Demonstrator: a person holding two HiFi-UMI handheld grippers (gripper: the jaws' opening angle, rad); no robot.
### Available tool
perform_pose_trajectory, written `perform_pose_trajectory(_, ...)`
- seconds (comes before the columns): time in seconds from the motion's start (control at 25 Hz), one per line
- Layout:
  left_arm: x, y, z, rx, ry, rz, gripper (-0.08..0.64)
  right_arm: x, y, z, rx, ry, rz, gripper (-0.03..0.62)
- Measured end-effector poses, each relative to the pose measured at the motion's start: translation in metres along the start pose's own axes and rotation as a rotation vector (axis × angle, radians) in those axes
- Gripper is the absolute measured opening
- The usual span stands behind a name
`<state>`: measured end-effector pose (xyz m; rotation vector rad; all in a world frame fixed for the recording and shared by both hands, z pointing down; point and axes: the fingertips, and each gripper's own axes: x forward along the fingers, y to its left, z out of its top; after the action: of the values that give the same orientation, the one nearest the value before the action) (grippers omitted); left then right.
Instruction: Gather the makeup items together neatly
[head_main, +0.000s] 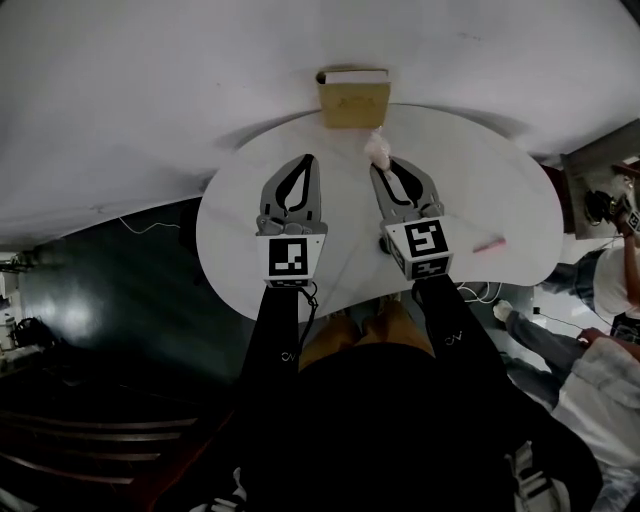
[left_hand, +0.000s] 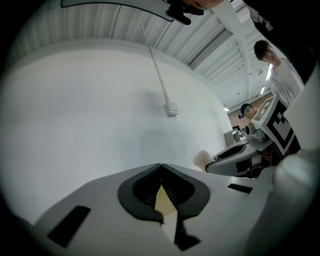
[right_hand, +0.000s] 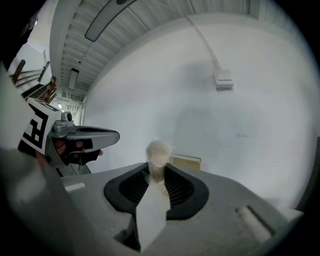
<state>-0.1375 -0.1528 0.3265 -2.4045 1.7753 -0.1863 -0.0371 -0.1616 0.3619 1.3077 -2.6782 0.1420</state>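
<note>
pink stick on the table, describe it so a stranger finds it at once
Start at the round white table. Toward its right edge, far from the tan box at the far rim, lies the pink stick. It is the only slim pink thing lying loose there.

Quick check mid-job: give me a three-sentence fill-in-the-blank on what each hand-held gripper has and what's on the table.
1. The right hand-held gripper is shut on the pale puff; the left hand-held gripper, jaws together, holds ____.
2. The tan box stands at the white table's far edge, against the ____.
3. The slim loose item lying right of both grippers is ____ in colour.
Missing words: nothing; wall; pink.
</note>
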Motion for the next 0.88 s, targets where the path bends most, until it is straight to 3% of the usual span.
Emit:
perform_pose_trajectory(0.2, -0.019, 0.027, 0.007, 0.03, -0.066, 0.024, 0.009, 0.018, 0.031, -0.023, 0.011, 0.04, 0.046, 0.097)
perform_pose_trajectory(0.52, -0.041, 0.045, -0.011, -0.023, -0.045, 0.03, 0.009, 0.043, 0.081, -0.121, 0.128, 0.26, 0.092, 0.104)
perform_pose_trajectory(0.88, -0.056, 0.048, -0.033, -0.049, -0.014, -0.005, 0.009, 0.061, 0.116, -0.207, 0.123, 0.474, 0.085, 0.107)
